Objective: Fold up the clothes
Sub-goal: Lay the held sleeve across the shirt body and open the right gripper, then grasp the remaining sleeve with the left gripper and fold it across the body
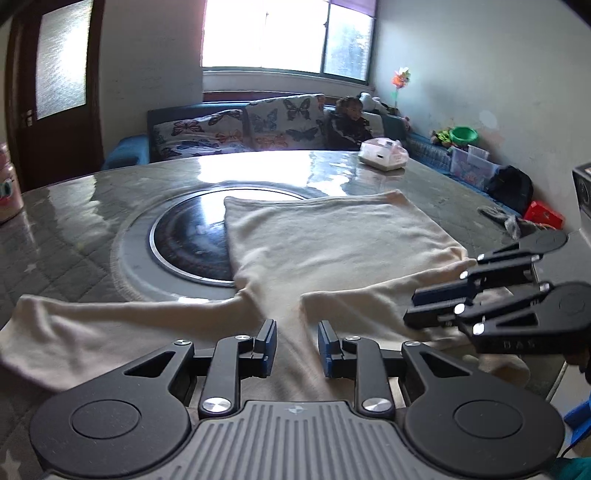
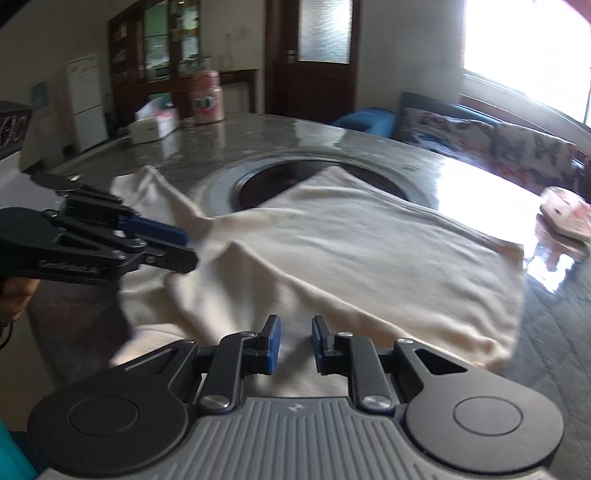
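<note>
Left wrist view: cream long-sleeved knit garment [image 1: 332, 240] lies spread on the glossy round bench [image 1: 74, 221]; left gripper [image 1: 297, 347] and right gripper [image 2: 295, 341] hover over it, fingers released.

Pink jar [image 2: 206, 96] & tissue box [image 2: 153, 123] on table [image 2: 280, 133]; butterfly cushions [image 1: 236, 127]

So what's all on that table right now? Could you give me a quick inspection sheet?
Surface: glossy round table with a dark round inset at its centre.
Job's things: cream garment spread flat, one sleeve stretched sideways.
Clutter: pink box, pink jar, tissue box.
Grippers: left tool open over the garment; right tool open, holding nothing.
Cables: nothing seen.
Surroundings: butterfly cushions, window, door, a seated person.
</note>
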`<state>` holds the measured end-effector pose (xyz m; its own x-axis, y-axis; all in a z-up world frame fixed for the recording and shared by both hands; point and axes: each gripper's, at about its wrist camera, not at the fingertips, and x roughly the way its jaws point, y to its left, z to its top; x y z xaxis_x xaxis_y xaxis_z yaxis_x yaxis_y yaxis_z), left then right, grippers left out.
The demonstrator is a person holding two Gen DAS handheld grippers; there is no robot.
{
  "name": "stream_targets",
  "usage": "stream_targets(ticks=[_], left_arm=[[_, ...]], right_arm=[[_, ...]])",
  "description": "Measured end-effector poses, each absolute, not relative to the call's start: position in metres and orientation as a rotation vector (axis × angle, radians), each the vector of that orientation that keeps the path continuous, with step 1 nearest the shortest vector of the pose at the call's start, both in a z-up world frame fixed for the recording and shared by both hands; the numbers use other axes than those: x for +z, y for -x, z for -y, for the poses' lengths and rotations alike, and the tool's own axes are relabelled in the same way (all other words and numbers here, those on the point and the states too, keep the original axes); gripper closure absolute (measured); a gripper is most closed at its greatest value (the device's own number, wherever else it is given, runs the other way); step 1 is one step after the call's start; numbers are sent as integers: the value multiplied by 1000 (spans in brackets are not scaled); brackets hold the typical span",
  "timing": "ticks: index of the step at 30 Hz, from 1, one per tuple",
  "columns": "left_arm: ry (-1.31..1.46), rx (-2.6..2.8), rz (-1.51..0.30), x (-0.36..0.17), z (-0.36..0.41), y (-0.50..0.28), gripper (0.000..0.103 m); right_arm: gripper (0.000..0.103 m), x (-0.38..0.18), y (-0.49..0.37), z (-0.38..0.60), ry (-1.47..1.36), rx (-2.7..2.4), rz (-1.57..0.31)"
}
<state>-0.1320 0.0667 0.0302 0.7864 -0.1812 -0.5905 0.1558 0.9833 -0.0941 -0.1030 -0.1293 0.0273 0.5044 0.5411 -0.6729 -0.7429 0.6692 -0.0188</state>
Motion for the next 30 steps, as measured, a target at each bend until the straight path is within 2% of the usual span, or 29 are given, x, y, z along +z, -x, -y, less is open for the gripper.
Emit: stream_targets(ticks=[22,26,30], left_arm=[[225,309,-593,38,-172,154,75],[225,438,-584,37,-186,150,70],[227,565,-602,33,-203,139,69]], right_arm=[[86,31,110,85,370,950,-672],[86,37,110,90,338,941,-664],[86,46,109,98,324,923,-649]])
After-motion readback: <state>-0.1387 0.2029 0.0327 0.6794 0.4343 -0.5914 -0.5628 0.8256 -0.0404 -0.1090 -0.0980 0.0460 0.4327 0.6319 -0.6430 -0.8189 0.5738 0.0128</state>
